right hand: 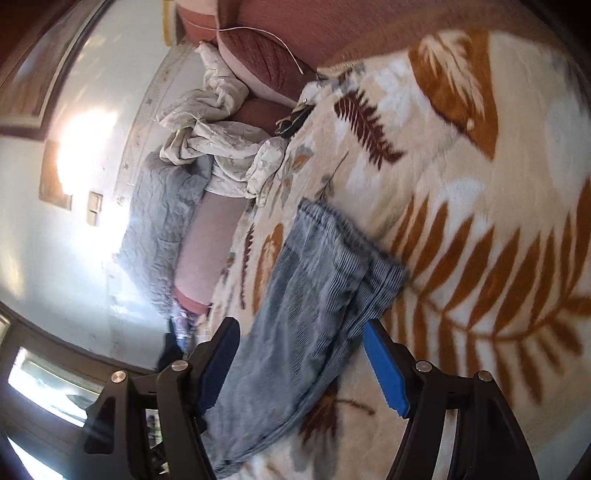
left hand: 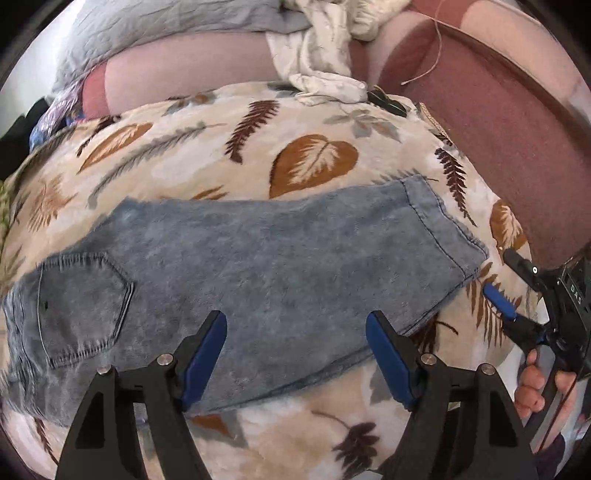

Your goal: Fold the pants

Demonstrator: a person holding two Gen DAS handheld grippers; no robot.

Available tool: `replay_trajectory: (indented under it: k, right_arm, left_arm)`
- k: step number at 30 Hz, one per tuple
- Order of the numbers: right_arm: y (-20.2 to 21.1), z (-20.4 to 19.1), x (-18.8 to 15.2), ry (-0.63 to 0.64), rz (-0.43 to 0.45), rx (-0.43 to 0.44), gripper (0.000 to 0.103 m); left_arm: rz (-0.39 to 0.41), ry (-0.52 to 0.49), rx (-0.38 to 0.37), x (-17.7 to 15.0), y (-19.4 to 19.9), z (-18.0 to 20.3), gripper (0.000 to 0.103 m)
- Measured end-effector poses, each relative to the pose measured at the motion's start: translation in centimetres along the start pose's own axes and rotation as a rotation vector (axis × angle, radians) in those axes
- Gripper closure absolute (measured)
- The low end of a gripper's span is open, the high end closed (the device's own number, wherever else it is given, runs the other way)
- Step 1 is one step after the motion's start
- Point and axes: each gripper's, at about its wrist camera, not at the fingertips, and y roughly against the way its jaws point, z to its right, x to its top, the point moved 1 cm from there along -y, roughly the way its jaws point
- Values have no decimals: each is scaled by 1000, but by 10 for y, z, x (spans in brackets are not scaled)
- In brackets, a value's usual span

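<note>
Pants [left hand: 258,266]: light blue jeans, flat on the blanket [left hand: 314,158], legs stacked one over the other; back pocket [left hand: 81,302] to the left, hems [left hand: 443,221] to the right in the left wrist view.
Left gripper [left hand: 295,354]: wide open, nothing in it, blue pads hanging over the near edge of the jeans around mid-leg.
Right gripper [right hand: 301,362]: also spread wide and empty, hovering over the hem end; the picture is smeared with motion blur, so contact with the cloth is hard to call.
Right gripper from the left view [left hand: 517,291]: sits just beside the hems, off the right edge of the jeans, a hand [left hand: 532,384] on its handle.
Blanket: cream, with brown and orange leaves.
Behind: pink pillows [left hand: 184,77], a white crumpled sheet [left hand: 317,62], a grey quilt [left hand: 147,26].
</note>
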Motion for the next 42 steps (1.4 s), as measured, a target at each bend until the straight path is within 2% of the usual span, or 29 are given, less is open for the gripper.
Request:
replay_trajectory:
  k: [7,16,30,37,42]
  right_arm:
    - [-16,-9,-3,8,-19,-27,30]
    - [-22,5,0,-58,-34,-57,30]
    - [-22,24,12,-133,-42,-45,30]
    - [-26,22,14,-126,-45,-63,30]
    - [-34,18,17,-115,-39,-87,30]
  left_arm:
    - [42,-77,56,27,-2,14,25]
    - [32,-81,45,53,-26,22,25]
    - [-13,-280,-57,117,-83,92,25]
    - [-94,-313,-117,154,-124,123,25]
    - [-120,-312,-146,170,-151,135,25]
